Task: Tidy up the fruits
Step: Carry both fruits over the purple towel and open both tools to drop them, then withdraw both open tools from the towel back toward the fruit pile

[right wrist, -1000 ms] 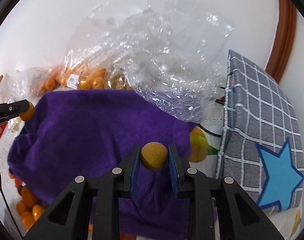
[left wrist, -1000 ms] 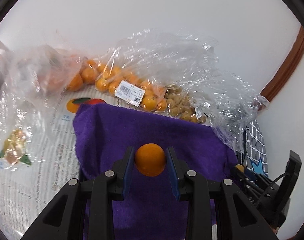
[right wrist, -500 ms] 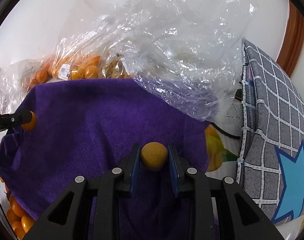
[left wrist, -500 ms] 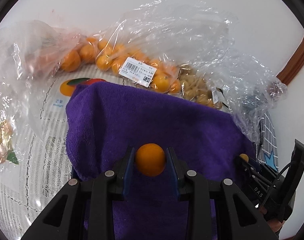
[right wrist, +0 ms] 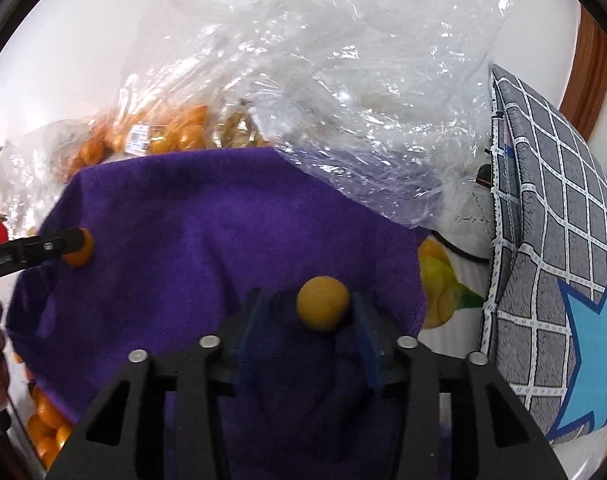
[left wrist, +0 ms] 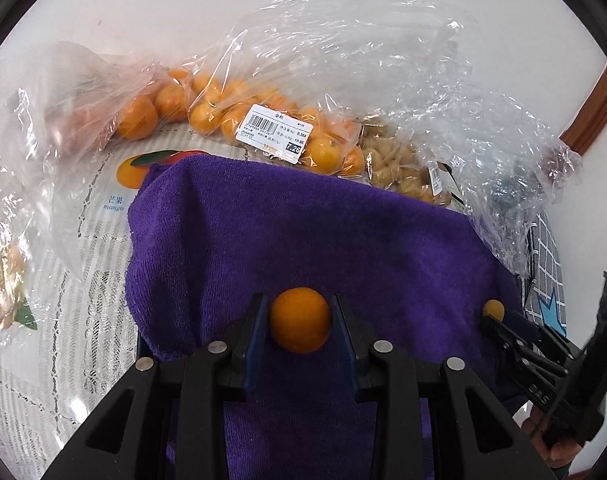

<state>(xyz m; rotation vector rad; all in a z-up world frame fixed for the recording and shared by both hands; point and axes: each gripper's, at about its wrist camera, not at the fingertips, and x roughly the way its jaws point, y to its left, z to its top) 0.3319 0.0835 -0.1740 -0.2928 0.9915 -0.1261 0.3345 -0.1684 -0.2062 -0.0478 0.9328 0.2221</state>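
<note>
My left gripper (left wrist: 300, 320) is shut on a small orange fruit (left wrist: 300, 319) and holds it over the purple towel (left wrist: 303, 232). My right gripper (right wrist: 308, 312) has its jaws apart, wider than the small yellow-orange fruit (right wrist: 322, 307) that sits between them on the purple towel (right wrist: 223, 216), nearer the right pad. The left gripper with its orange fruit (right wrist: 78, 253) shows at the left of the right wrist view. The right gripper's tip with the yellow fruit (left wrist: 493, 309) shows at the right of the left wrist view.
Clear plastic bags of small oranges (left wrist: 239, 116) and pale brown fruits (left wrist: 395, 164) lie behind the towel. A large crumpled clear bag (right wrist: 363, 92) overlaps the towel's far right. A grey checked cushion with a blue star (right wrist: 559, 280) stands right. More oranges (right wrist: 47, 428) lie lower left.
My right gripper has opened and let go of the yellow-orange fruit, which now rests on the towel. Both grippers have moved forward and lower over the towel. The left stays shut.
</note>
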